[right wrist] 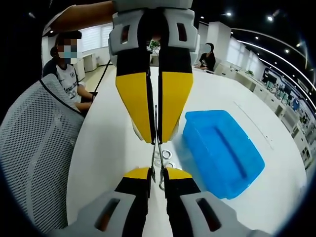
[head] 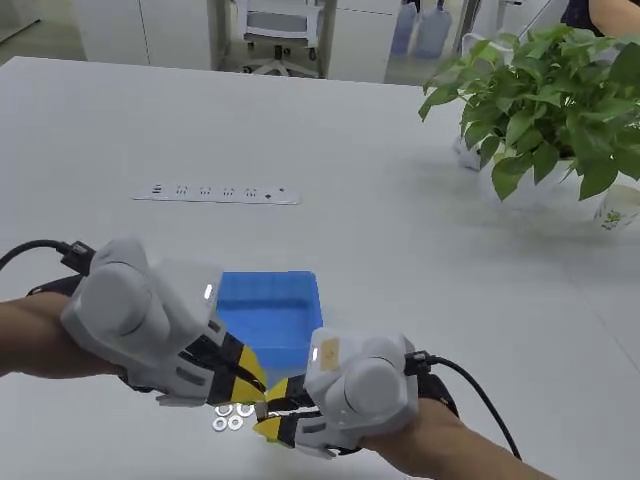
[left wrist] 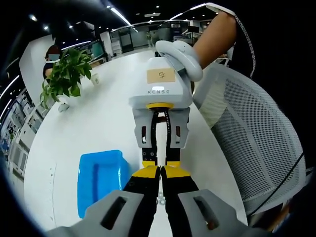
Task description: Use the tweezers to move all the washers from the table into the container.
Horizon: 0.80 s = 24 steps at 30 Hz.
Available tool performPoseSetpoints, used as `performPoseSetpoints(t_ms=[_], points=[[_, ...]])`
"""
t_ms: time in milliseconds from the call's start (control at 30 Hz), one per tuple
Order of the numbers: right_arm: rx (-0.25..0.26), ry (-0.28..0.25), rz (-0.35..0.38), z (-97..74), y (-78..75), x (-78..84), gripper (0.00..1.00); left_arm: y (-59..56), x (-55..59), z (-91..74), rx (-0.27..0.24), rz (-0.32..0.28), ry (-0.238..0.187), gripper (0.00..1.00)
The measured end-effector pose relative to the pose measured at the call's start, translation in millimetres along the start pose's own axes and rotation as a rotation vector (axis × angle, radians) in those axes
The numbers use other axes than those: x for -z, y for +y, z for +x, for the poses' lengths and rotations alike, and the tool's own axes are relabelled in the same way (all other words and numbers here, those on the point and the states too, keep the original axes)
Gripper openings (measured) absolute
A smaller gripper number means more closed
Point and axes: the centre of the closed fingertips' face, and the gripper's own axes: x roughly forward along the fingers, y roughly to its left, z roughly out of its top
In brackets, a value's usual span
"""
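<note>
**Legible markings: one brand name**

Item 1: "XENSE" was printed in grey capitals on the white housing of the right hand-held gripper (left wrist: 159,160), seen in the left gripper view.
Item 2: the tan sticker (left wrist: 161,75) just above it bore a handwritten mark too unclear to read.

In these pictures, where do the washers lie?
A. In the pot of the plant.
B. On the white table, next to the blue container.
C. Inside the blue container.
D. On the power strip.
B: the washers lie in a small group on the table, just outside the blue container and near the tweezers.
</note>
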Motion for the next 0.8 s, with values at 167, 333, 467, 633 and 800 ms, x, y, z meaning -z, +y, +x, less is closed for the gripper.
performPoseSetpoints(t_ms=[167, 333, 467, 633, 800], points=[[0.005, 0.006, 0.000, 0.2, -1.7, 2.1, 0.12, 2.0, 0.4, 2.3, 0.005, 0.005, 0.005, 0.06], [0.011, 0.018, -0.009, 1.5, -3.0, 5.7, 0.12, 3.9, 2.7, 4.8, 0.010, 0.007, 0.017, 0.06], [0.014, 0.023, -0.009, 1.5, -4.0, 8.4, 0.12, 4.4, 2.4, 6.5, 0.011, 0.005, 0.017, 0.06], [0.012, 0.027, -0.013, 1.3, -4.8, 10.0, 0.12, 5.6, 0.2, 8.9, 0.011, 0.011, 0.016, 0.06], [0.014, 0.027, -0.006, 2.3, -5.6, 10.1, 0.12, 7.3, -1.1, 10.3, 0.009, 0.001, 0.009, 0.06]])
